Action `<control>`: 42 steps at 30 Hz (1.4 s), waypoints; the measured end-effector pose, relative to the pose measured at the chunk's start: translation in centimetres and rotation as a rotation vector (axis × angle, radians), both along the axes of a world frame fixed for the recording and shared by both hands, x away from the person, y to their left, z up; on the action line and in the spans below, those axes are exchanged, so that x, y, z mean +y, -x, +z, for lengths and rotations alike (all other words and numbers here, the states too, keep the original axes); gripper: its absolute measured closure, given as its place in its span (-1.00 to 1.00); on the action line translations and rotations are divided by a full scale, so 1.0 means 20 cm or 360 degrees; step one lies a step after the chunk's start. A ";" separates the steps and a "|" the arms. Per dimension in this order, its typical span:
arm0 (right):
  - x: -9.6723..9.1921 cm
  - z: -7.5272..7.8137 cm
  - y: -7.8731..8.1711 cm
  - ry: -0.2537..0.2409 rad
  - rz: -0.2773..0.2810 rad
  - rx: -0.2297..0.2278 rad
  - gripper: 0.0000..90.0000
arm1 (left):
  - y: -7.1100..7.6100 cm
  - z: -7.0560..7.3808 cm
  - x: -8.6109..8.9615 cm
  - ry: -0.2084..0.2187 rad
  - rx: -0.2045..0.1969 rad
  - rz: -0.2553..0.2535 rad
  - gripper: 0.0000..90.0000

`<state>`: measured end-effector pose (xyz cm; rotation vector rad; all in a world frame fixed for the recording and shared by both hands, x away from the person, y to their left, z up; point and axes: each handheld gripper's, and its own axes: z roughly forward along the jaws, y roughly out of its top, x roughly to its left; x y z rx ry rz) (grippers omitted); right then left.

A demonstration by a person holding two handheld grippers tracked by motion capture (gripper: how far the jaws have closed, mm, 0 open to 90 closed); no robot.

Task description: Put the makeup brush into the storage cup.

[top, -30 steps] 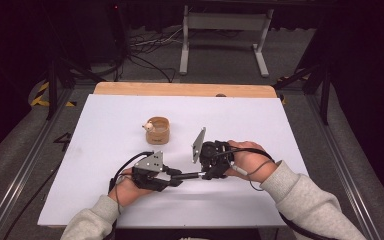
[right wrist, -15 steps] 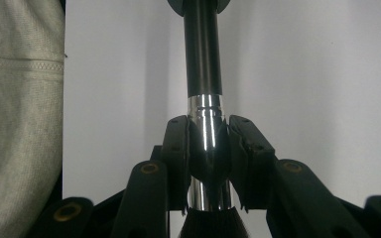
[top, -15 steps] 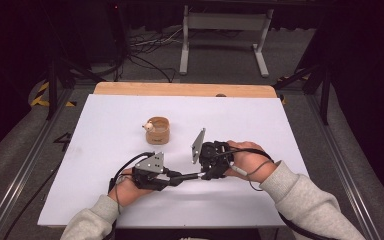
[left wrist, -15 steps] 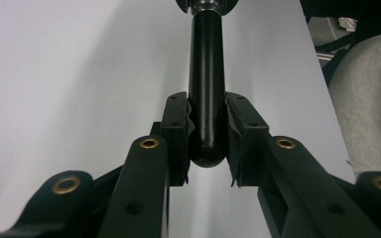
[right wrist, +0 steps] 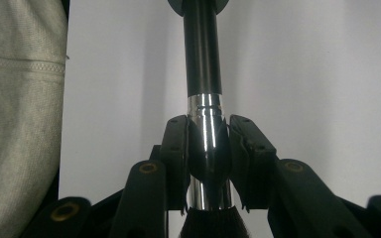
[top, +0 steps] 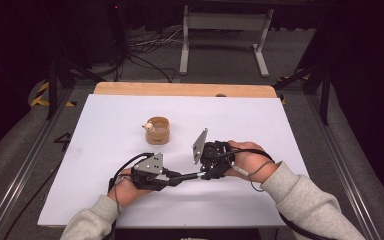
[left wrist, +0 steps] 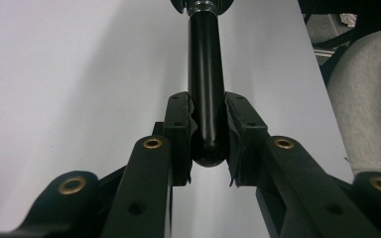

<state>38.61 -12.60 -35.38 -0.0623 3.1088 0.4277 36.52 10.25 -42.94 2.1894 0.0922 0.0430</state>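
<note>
Left hand-held gripper [left wrist: 207, 144] clamps the brush [top: 187, 176] by its black handle end, right hand-held gripper [right wrist: 207, 148] clamps its metal collar, above the bench [top: 280, 125]. Handover step; next likely needs one side releasing.

Both forearms enter from 6 o'clock, in grey sleeves. The left gripper [top: 172, 180] is held low at the left, jaws aimed toward 3 o'clock; the jaws have just been closing and are clamped on a brush [top: 190, 176] handle end. The right gripper [top: 206, 173] is held opposite, aimed toward 9 o'clock, its jaws clamped on the metal collar. The two are nearly tip to tip.
</note>
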 end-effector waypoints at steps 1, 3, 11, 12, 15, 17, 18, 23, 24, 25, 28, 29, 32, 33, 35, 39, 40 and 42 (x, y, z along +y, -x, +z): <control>0.00 0.00 0.00 -0.0007 0.0001 -0.0008 0.50 | 0.00 0.00 0.00 -0.0004 -0.0007 0.0001 0.65; -0.01 0.01 0.00 -0.0019 0.0000 -0.0006 0.47 | 0.00 0.00 0.00 -0.0009 -0.0011 0.0003 0.66; -0.06 0.05 0.01 -0.0136 0.0010 -0.0039 0.25 | 0.01 0.01 0.01 0.0023 -0.0026 0.0003 0.66; -0.07 0.05 0.01 -0.0167 0.0006 -0.0038 0.23 | 0.01 0.01 0.01 0.0029 -0.0029 0.0005 0.66; -0.10 0.08 0.01 -0.0260 -0.0004 -0.0048 0.18 | 0.01 0.01 0.01 0.0040 -0.0023 -0.0003 0.66; -0.12 0.09 0.02 -0.0307 -0.0020 -0.0046 0.16 | 0.01 0.02 0.02 0.0042 -0.0025 0.0001 0.66; -0.13 0.09 0.02 -0.0336 -0.0027 -0.0049 0.14 | 0.01 0.02 0.02 0.0048 -0.0030 0.0002 0.66; -0.19 0.11 0.02 -0.0449 -0.0059 -0.0053 0.11 | 0.01 0.02 0.03 0.0066 -0.0025 0.0002 0.65; -0.21 0.11 0.02 -0.0472 -0.0064 -0.0054 0.09 | 0.00 0.02 0.03 0.0070 -0.0025 0.0000 0.65; -0.21 0.11 0.02 -0.0472 -0.0064 -0.0054 0.09 | 0.00 0.02 0.03 0.0070 -0.0025 0.0000 0.65; -0.25 0.11 0.03 -0.0550 -0.0091 -0.0074 0.02 | 0.01 0.02 0.04 0.0085 -0.0024 -0.0002 0.65; -0.27 0.11 0.03 -0.0608 -0.0098 -0.0094 -0.09 | 0.00 0.02 0.04 0.0089 -0.0024 -0.0008 0.65; -0.29 0.10 0.02 -0.0663 -0.0104 -0.0087 -0.09 | 0.01 0.03 0.04 0.0108 -0.0025 -0.0006 0.65; -0.29 0.10 0.02 -0.0663 -0.0104 -0.0087 -0.09 | 0.01 0.03 0.04 0.0108 -0.0025 -0.0006 0.65; -0.32 0.08 0.02 -0.0718 -0.0116 -0.0074 -0.08 | 0.01 0.03 0.05 0.0115 -0.0023 -0.0004 0.65; -0.35 0.05 0.02 -0.0769 -0.0133 -0.0059 -0.07 | 0.01 0.03 0.05 0.0121 -0.0035 -0.0001 0.65; -0.36 0.05 0.02 -0.0784 -0.0143 -0.0054 -0.07 | 0.01 0.04 0.05 0.0124 -0.0036 -0.0001 0.65; -0.37 0.03 0.02 -0.0801 -0.0143 -0.0051 -0.07 | 0.01 0.04 0.06 0.0132 -0.0040 -0.0002 0.65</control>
